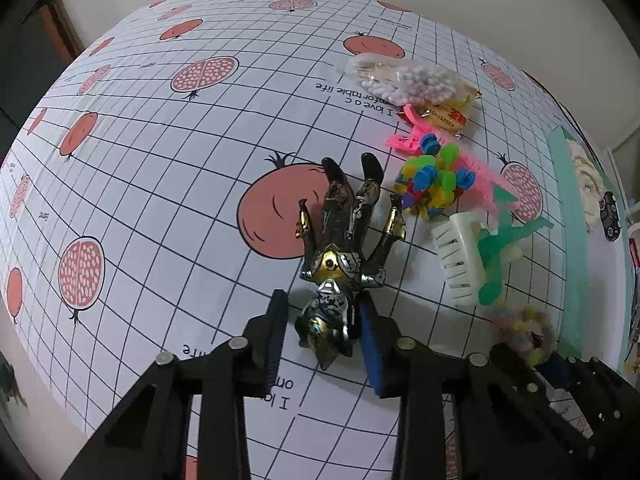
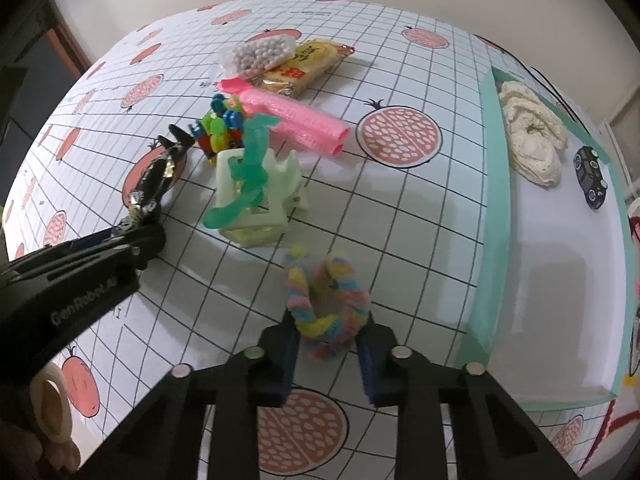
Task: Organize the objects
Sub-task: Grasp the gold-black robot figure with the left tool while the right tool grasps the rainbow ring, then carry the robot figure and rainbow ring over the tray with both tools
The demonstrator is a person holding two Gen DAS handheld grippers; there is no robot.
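Observation:
A black, gold and silver action figure (image 1: 344,240) lies on its back on the pomegranate-print tablecloth. Its head sits between the fingers of my left gripper (image 1: 324,320), which is open, with a thin gap at the left pad. From the right wrist view the same figure (image 2: 156,176) shows at the left, in front of the left gripper (image 2: 136,240). A pastel fuzzy ring (image 2: 328,304) rests on the cloth with my right gripper (image 2: 328,336) shut on its near edge. That ring (image 1: 520,324) looks blurred in the left wrist view.
A mint tray (image 2: 492,200) at the right holds a cream lace piece (image 2: 532,140) and a small black toy car (image 2: 590,178). Behind lie a white claw clip (image 2: 256,200) with a green figure (image 2: 248,172), coloured clips (image 2: 220,128), a pink roll (image 2: 296,116), snack packets (image 2: 308,64) and a bead bag (image 2: 260,54).

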